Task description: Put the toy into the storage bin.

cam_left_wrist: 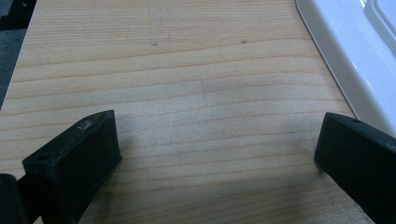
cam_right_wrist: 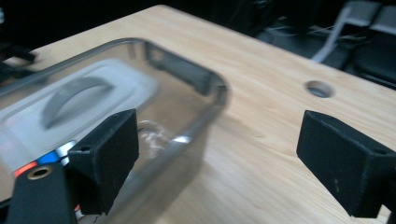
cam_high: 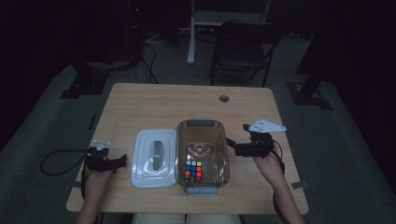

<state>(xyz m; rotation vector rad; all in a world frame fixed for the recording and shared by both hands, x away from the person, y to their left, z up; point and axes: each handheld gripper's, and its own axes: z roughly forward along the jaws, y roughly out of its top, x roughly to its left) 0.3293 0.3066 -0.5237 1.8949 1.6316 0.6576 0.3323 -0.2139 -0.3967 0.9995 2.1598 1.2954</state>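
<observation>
Puzzle cube (cam_high: pixel 193 171) lies inside the clear container (cam_high: pixel 202 127) at the bench (cam_high: pixel 163 102) middle, toward its near end. White lid (cam_high: pixel 154 158) rests just left of it. Left gripper (cam_high: pixel 122 158) and right gripper (cam_high: pixel 230 144) flank them, fingers (cam_right_wrist: pixel 108 154) spread wide, holding nothing.

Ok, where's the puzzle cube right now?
In the high view, the puzzle cube sits inside the clear container, at its near end, just right of the white lid lying flat on the table.
</observation>
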